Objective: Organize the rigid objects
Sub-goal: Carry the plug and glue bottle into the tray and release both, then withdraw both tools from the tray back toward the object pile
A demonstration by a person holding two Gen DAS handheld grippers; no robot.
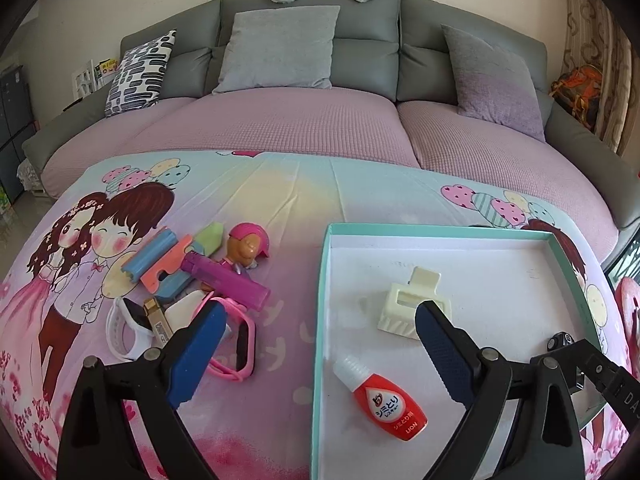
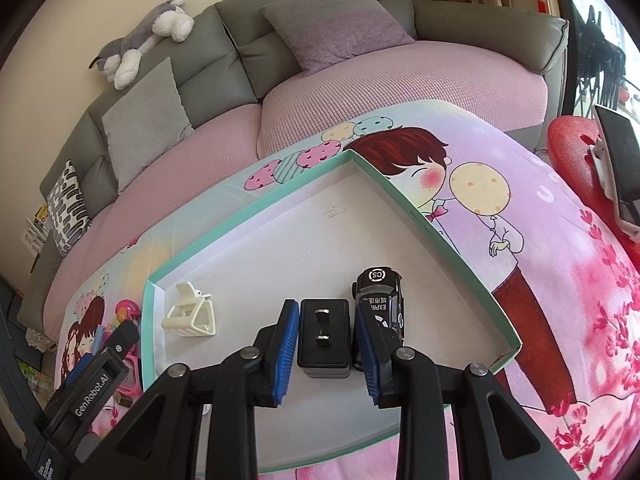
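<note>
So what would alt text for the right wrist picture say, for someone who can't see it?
The right claw straddles a small black box in a shallow teal tray, its blue pads beside the box with slim gaps showing. A black toy car sits just right of the box and a cream hair clip to the left, all on a cartoon-print cloth.

Cartoon-print cloth point(image 1: 280, 184), teal tray point(image 1: 440, 230), toy pile point(image 1: 192, 280) beside it

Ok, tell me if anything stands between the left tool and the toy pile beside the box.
Nothing visible does: the left tool hangs open over the box wall, its left finger right by the toy pile.
</note>
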